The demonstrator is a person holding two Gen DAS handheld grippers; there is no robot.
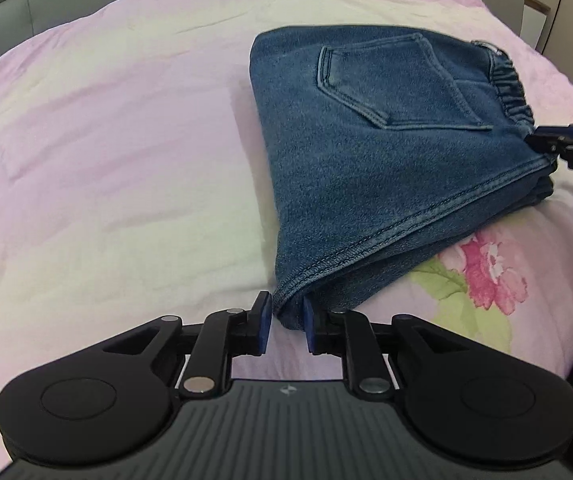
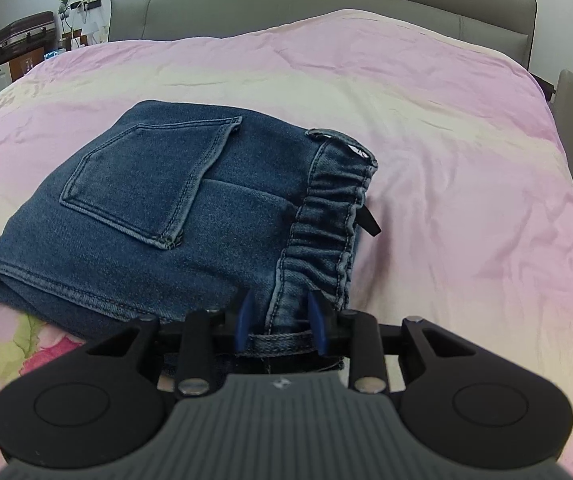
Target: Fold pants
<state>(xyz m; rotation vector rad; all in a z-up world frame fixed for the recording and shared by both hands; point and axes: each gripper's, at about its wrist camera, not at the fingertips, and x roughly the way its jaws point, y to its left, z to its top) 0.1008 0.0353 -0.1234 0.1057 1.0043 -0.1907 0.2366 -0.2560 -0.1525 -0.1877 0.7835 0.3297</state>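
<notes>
1. The pants (image 1: 386, 152) lie as a compact folded bundle on the pink bedspread (image 1: 106, 140), in the upper right of the left wrist view and centre left of the right wrist view, back pocket (image 2: 146, 184) facing up
2. The left gripper (image 1: 288, 326) sits at the bottom centre of its frame with the bundle's near corner between its blue pads (image 1: 264, 322); the jaws stand apart with a gap on the left side, so it looks released, not pinching
3. The right gripper (image 2: 280, 326) straddles the end of the elastic waistband (image 2: 326, 220) at the bottom centre of its frame, fingers spread wider than the cloth, holding nothing firmly
4. Each claw sits at an opposite end, likely because both have set the last fold down together
5. The fold appears finished; backing straight out should avoid dragging layers
</notes>
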